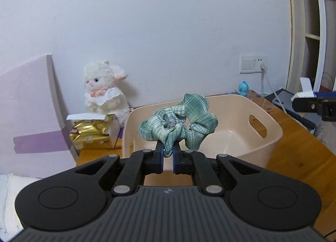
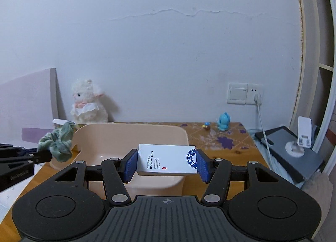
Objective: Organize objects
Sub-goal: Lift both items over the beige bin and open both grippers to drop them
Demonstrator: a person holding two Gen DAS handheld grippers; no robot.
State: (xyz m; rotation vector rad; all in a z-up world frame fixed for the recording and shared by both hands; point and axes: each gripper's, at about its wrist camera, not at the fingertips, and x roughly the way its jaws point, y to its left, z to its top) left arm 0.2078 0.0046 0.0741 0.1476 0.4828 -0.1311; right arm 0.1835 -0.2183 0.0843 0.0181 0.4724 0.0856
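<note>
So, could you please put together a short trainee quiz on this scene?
1. True or false: the left gripper is shut on the green plaid fabric scrunchie.
2. What does the right gripper hold: A a blue bird figurine, B a small white printed box, C a plush lamb?
3. Fill in: both items hang above the peach plastic ____.

Key: 1 true; 2 B; 3 bin.
</note>
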